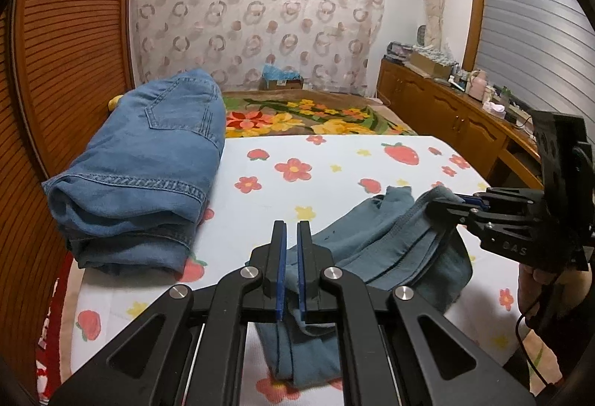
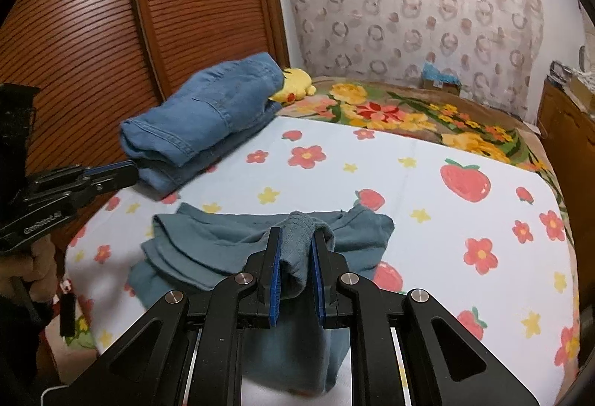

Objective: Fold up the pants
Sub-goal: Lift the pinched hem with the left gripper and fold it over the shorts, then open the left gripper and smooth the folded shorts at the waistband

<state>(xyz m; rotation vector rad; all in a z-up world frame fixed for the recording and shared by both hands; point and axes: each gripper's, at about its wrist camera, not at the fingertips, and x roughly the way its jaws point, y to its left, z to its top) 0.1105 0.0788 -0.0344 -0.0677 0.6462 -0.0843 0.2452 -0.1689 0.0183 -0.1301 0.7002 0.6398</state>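
Teal-grey pants lie partly folded on the strawberry-print sheet, near its front edge. They also show in the right wrist view. My right gripper is shut on a bunched fold of the pants and holds it lifted; it shows at the right of the left wrist view. My left gripper hovers just above the pants' left part, jaws nearly closed with a narrow gap and nothing visibly between the tips. It shows at the left of the right wrist view.
Folded blue jeans lie at the sheet's far left, beside a wooden louvred wardrobe. A yellow plush toy sits behind them. A floral blanket covers the far bed. A wooden sideboard with clutter stands at right.
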